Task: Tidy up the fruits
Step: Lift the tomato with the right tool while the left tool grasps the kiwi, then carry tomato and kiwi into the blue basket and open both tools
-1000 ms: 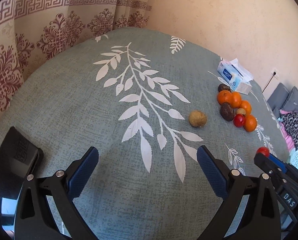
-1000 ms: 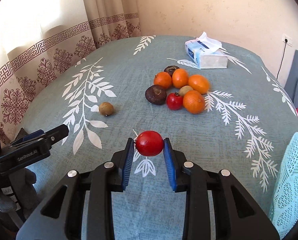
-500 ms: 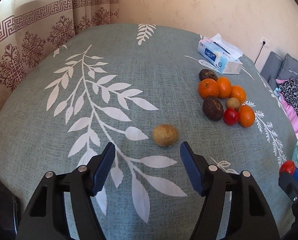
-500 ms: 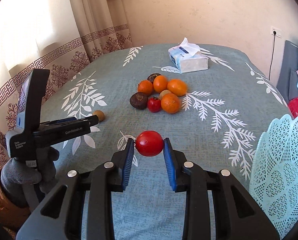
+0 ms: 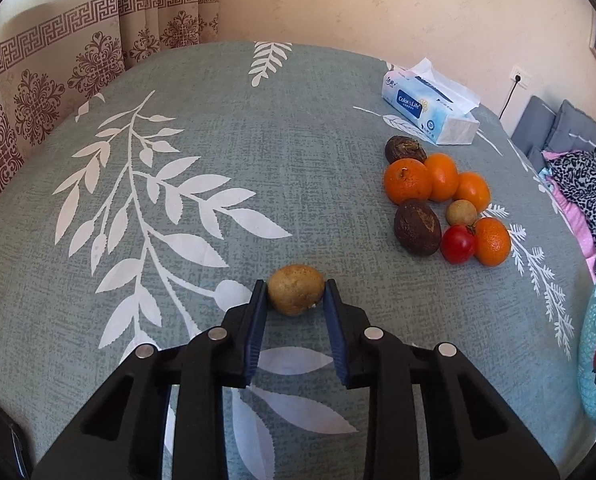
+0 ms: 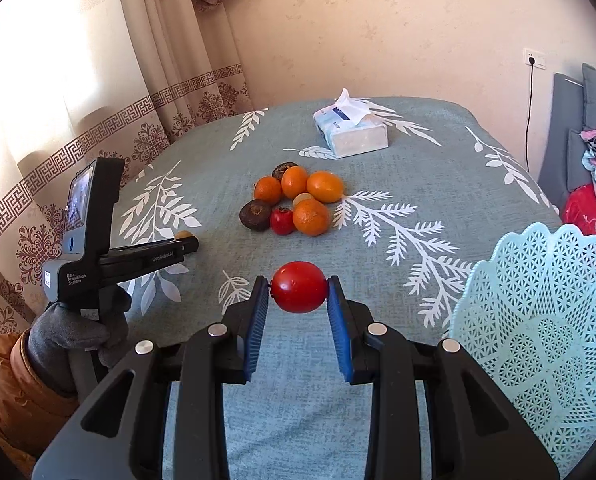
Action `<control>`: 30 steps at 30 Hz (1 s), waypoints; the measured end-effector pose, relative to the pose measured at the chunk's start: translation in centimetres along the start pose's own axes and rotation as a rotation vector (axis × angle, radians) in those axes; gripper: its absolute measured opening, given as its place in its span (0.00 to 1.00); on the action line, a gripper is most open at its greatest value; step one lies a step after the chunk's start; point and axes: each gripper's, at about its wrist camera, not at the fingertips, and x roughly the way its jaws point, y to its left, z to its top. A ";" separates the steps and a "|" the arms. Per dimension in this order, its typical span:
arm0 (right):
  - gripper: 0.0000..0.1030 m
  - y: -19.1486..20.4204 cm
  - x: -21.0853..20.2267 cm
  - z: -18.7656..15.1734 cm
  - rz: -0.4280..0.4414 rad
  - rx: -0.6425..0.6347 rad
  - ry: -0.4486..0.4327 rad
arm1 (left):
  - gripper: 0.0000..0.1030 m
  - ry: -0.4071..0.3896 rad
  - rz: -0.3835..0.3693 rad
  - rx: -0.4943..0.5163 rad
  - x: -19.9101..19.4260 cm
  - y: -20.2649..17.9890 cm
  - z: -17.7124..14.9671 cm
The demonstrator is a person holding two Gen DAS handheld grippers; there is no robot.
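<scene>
- The left tongs (image 5: 296, 294), spread wide half a second earlier, were closed around the brown kiwi-like fruit (image 5: 296, 289) lying on the worktop (image 5: 218, 152).
- The right tongs (image 6: 299, 294) were kept clamped on a red tomato (image 6: 299, 287), beside the pale-blue basket (image 6: 545, 320).
- Both fruits were judged ready for the basket; the pile (image 6: 298, 200) was left untouched.

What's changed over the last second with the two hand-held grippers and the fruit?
The left hand-held gripper moved in on the lone brown fruit and closed around it. The right hand-held gripper kept its red tomato and swung toward the blue basket. The fruit pile stayed put.
</scene>
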 end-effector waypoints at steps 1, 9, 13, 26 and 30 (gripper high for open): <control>0.30 -0.3 -0.3 -0.1 -0.005 0.004 -0.003 | 0.28 -0.003 0.002 -0.001 -0.1 0.0 0.0; 0.30 -3.0 -3.1 -0.7 -0.069 0.045 -0.036 | 0.28 -0.044 -0.020 0.035 -2.4 -2.4 0.0; 0.30 -5.5 -4.9 -1.3 -0.123 0.087 -0.053 | 0.28 -0.062 -0.057 0.083 -3.7 -5.1 -0.1; 0.30 -14.6 -10.2 -4.7 -0.305 0.263 -0.081 | 0.28 -0.084 -0.188 0.240 -7.0 -15.5 -1.6; 0.37 -16.2 -11.0 -5.7 -0.318 0.313 -0.087 | 0.28 -0.085 -0.233 0.292 -7.9 -18.6 -2.4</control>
